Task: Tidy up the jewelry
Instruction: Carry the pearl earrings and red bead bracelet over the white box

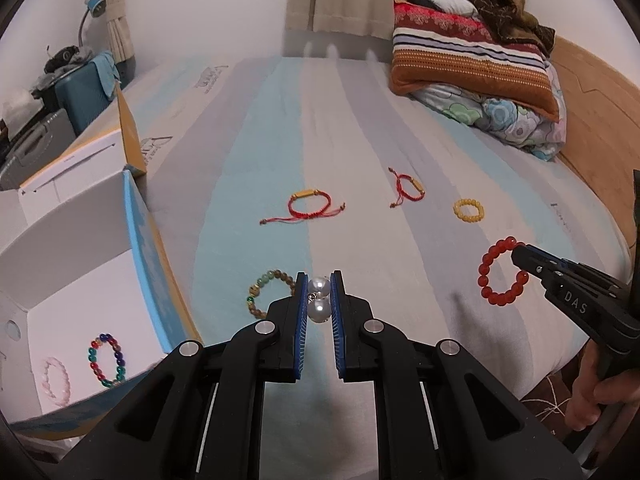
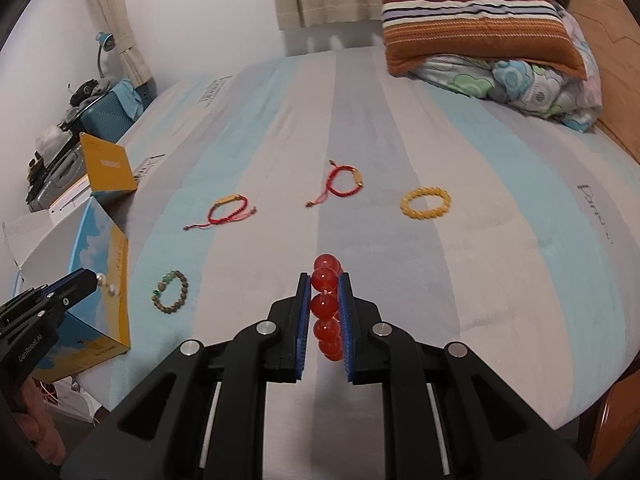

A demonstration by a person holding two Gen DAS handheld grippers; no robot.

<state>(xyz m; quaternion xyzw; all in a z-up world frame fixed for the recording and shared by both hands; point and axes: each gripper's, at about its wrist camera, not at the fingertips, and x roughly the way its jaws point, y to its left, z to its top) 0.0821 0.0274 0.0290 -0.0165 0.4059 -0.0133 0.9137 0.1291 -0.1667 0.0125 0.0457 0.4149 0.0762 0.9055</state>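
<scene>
Striped bed [image 1: 360, 120] w/ pillow [image 1: 472, 52] at head, curtains behind. Left claw [image 1: 319, 300] pinching pearl piece [image 1: 319, 298] above bed, beside box [image 1: 80, 280]. Right claw [image 2: 325, 312] pinching red bead bracelet [image 2: 327, 306]. Other bracelets lie loose on sheet.

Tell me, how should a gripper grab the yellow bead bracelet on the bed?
The yellow bead bracelet lies flat as an open ring on the bed sheet, with nothing touching it. Probably best to come straight down from above and pinch one side of the ring, one finger inside the hole and one outside. The near edge looks easiest, since it faces the right gripper.
</scene>
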